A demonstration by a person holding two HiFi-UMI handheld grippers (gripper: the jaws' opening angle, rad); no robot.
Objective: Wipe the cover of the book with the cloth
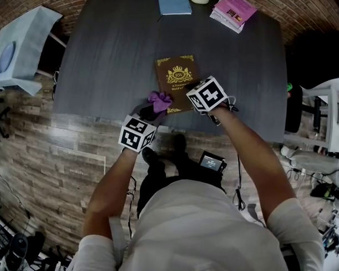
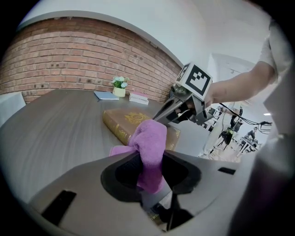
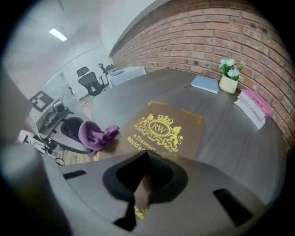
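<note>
Book [image 1: 177,82] lies by the desk's [image 1: 111,56] near edge; your left tongs [image 2: 150,159] pinch the cloth [image 1: 159,100] at its near-left corner, right tongs [image 3: 146,156] pressed together on its cover; open desk lies left.

The supporting surface is a rectangular table [image 1: 111,62] with a dark grey wood-grain top, seen here from the head view. Four items rest directly on it. A brown hardcover book [image 1: 176,76] lies flat, cover up, at 6 o'clock from the table centre, close to the near edge; the cover carries a gold crest, gold lettering and gold corner ornaments. A thin blue booklet [image 1: 174,2] lies flat at 12 o'clock from the book, at the far edge. A small pale pot of flowers [image 3: 228,83] stands upright just beside the booklet, on its 3 o'clock side. A stack of pink books [image 1: 233,10] lies at 1 o'clock from the brown book, near the far right corner.
</note>
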